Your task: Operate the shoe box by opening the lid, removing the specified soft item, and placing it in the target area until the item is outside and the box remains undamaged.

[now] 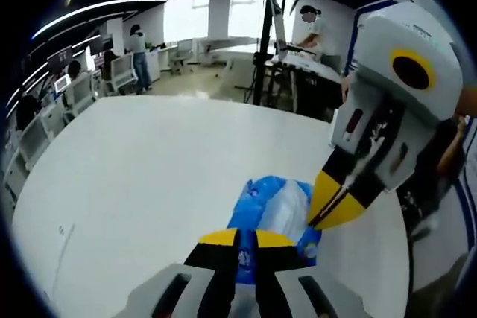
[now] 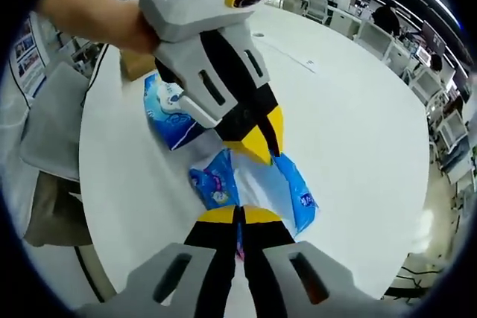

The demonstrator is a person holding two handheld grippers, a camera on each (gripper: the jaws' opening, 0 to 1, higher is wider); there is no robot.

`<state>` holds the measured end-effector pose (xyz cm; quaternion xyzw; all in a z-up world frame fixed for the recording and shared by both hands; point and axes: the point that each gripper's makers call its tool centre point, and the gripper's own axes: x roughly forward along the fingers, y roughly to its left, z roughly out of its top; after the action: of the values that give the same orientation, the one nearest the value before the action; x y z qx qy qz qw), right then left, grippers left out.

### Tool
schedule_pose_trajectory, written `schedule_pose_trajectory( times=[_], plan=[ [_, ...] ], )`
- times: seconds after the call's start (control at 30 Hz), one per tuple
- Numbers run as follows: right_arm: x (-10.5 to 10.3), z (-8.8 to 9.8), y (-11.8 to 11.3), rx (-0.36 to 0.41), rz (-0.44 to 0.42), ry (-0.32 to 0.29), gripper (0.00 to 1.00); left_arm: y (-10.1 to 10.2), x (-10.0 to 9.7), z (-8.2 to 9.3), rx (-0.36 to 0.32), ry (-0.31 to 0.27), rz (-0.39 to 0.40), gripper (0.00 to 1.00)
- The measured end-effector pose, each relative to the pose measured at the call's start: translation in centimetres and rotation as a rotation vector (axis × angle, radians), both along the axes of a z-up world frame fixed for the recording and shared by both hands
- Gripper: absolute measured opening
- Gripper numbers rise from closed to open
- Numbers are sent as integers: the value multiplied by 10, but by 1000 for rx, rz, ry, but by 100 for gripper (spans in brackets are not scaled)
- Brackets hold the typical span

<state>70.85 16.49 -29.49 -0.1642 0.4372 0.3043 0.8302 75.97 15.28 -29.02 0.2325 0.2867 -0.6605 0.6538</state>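
A soft blue and white plastic packet is stretched between my two grippers just over the white round table. My left gripper is shut on its near edge. My right gripper comes in from the right, shut on the packet's far side. In the right gripper view the same packet lies ahead of my right gripper, which is shut on its end. My left gripper, held by a hand, pinches the packet from above. The brown corner of a box shows behind that hand.
A second blue packet lies on the table beside the left gripper. A grey chair stands at the table's edge. Beyond the table are a dark stand, desks and people.
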Motion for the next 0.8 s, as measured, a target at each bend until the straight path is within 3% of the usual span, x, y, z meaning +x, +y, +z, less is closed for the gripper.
schedule_pose_trajectory(
  times=[0.27,0.6,0.8],
  plan=[
    [-3,0,1,1,3,13,16,3,1,5,-11,-12,0,12],
    [-2,14,0,-22,-2,-1,25,11,-3,32,-44,-14,9,21],
    [-5,27,6,-40,-2,-16,32,26,-7,46,-56,-11,5,27]
  ],
)
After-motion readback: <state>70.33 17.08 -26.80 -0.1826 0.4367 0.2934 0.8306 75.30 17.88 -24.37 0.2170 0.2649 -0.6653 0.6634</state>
